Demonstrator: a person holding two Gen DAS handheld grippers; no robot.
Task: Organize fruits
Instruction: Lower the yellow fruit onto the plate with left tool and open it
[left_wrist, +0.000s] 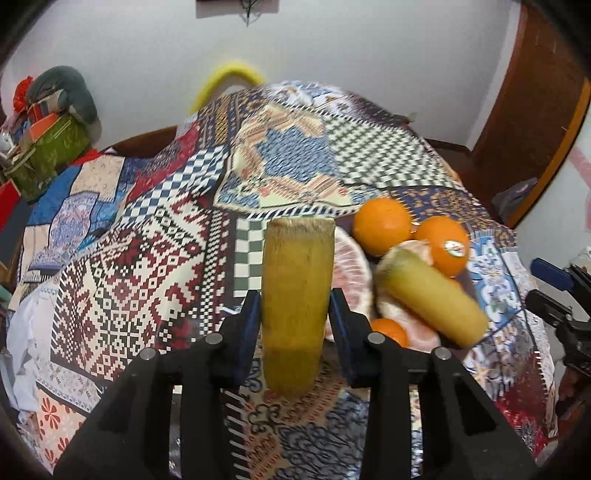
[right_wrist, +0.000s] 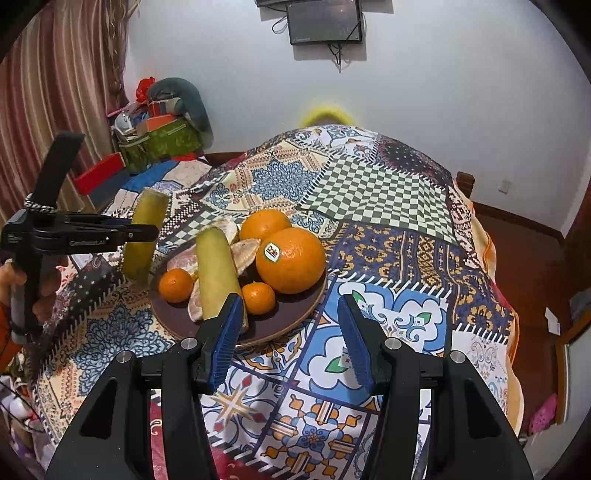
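Operator: Status of the left gripper (left_wrist: 295, 317), please

Technician: Both blue ribbed pads press the sides of a yellow-green cylindrical cane segment with a pale fibrous cut end (left_wrist: 296, 295). The segment stands roughly upright between the jaws, lifted clear of the patchwork-patterned tablecloth (left_wrist: 147, 258). In the right wrist view the same gripper appears at the left edge, carried by a hand (right_wrist: 44, 284), with the segment just left of the plate and above the cloth

Operator: State of the right gripper (right_wrist: 291, 332)?

Technician: Jaws stand apart with nothing between the pads. It hovers over the cloth at the near right edge of the round dark brown plate (right_wrist: 291, 317). The left pad overlaps the near end of a second cane segment in this view; contact cannot be confirmed

Operator: Contents of the plate?

Technician: A second yellow-green cane segment (right_wrist: 216, 273) lies across the plate, leaning on pink-fleshed pomelo wedges (right_wrist: 243, 254). A large orange with a white brand sticker (right_wrist: 291, 260) sits at the right side, touching another large orange (right_wrist: 264, 223) behind it. Two small mandarins (right_wrist: 175, 285) lie near the front, one on each side of the lying segment

Operator: Surroundings?

Technician: Green patterned storage boxes (right_wrist: 166, 142) stand beyond the table at the left, and a dark screen (right_wrist: 325, 22) hangs on the white wall
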